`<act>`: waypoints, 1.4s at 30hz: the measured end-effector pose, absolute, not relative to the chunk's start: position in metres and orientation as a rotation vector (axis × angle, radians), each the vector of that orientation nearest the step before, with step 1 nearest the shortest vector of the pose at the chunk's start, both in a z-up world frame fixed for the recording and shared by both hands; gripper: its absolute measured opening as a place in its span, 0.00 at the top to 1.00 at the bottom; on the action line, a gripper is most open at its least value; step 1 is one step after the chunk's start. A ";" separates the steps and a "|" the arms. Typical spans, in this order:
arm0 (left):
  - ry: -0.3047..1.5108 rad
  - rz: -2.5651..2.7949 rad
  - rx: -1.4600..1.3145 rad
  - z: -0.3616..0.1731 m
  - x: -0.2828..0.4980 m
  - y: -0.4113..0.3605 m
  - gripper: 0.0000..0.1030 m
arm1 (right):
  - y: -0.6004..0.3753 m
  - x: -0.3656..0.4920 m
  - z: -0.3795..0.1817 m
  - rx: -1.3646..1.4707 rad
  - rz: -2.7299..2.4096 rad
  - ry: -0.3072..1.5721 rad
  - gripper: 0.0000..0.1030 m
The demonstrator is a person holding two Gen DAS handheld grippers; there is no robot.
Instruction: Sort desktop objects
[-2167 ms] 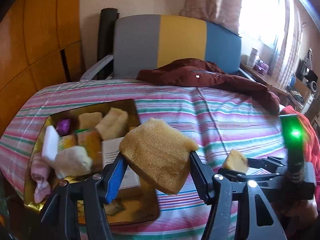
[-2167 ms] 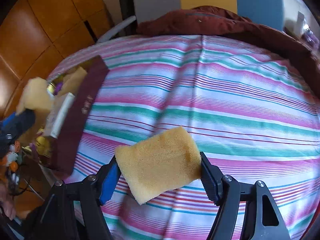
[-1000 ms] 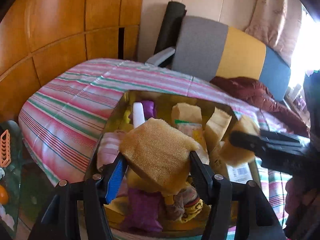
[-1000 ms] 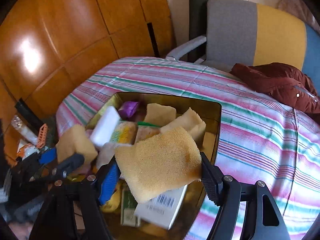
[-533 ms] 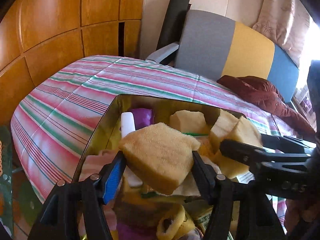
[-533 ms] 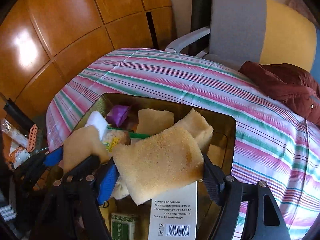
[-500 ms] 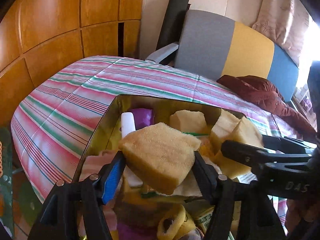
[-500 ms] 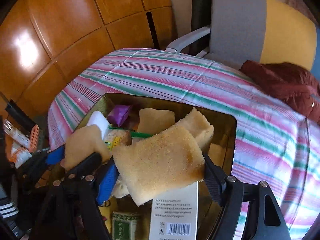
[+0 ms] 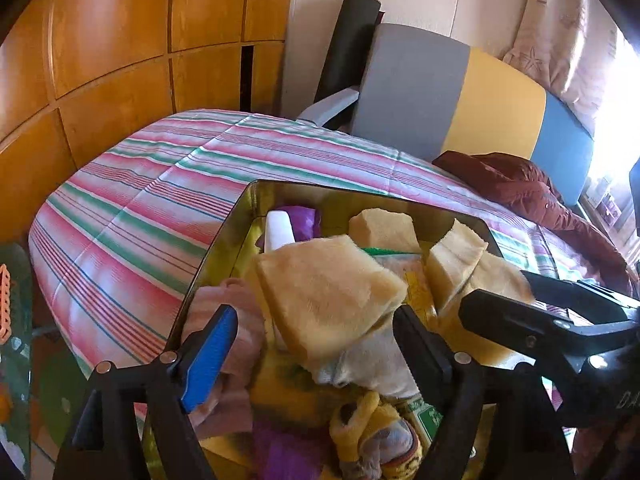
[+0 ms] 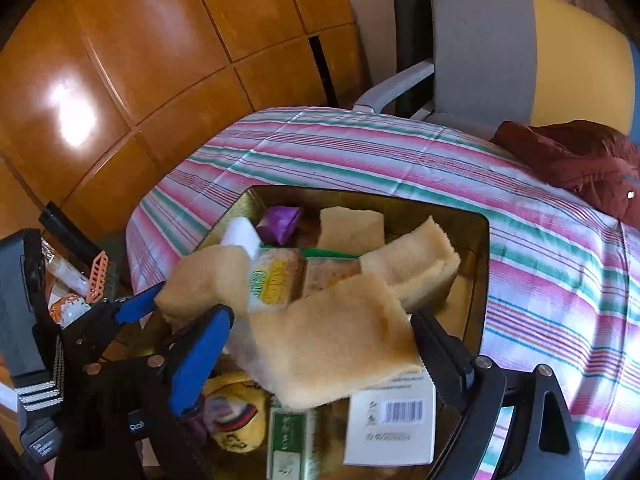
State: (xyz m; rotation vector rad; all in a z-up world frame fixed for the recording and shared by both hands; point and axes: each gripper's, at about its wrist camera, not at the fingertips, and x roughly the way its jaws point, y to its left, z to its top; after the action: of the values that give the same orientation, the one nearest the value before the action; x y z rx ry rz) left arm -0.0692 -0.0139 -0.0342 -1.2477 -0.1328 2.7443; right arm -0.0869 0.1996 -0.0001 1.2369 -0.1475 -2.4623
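A gold box full of items sits on the striped cloth. My left gripper hangs over it with its jaws opening. A tan sponge, blurred, lies loose between them, clear of the blue pad. My right gripper is also over the gold box, jaws opening. Its own tan sponge is blurred, with a gap to the blue pad. The left gripper shows at the left of that view beside the other sponge.
Inside the box lie more sponges, a purple wrapper, a white bottle, a barcode carton and a yellow sock. A maroon jacket and a chair stand beyond. Clutter sits off the table's left edge.
Both pairs of jaws have spread wider, and each sponge has come loose from its pads and tipped down toward the box. Both grippers edged a little further over the box.
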 end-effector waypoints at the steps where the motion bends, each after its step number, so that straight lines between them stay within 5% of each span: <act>1: -0.143 2.741 -1.249 -0.034 -0.067 -0.015 0.21 | 0.199 -0.084 0.000 1.234 -2.463 -0.147 0.10; 11: -0.151 2.755 -1.230 -0.030 -0.046 -0.024 0.21 | 0.220 -0.064 0.011 1.188 -2.514 -0.223 0.10; 19: -0.174 2.779 -1.246 -0.039 -0.050 -0.035 0.26 | 0.207 -0.068 0.002 1.246 -2.573 -0.011 0.37; 25: -0.153 2.797 -1.230 -0.035 -0.079 -0.019 0.32 | 0.191 -0.083 -0.010 1.265 -2.532 0.008 0.44; 38: -0.143 2.808 -1.247 -0.025 -0.070 -0.015 0.30 | 0.195 -0.076 -0.017 1.286 -2.457 -0.015 0.42; 42: -0.152 2.845 -1.271 -0.016 -0.057 -0.024 0.30 | 0.203 -0.067 -0.007 1.239 -2.462 -0.127 0.26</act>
State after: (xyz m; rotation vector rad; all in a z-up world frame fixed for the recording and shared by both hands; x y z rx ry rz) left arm -0.0566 -0.0242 -0.0165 -1.2711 -0.1521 2.8448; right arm -0.0671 0.2030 -0.0074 1.2387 -0.1270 -2.4616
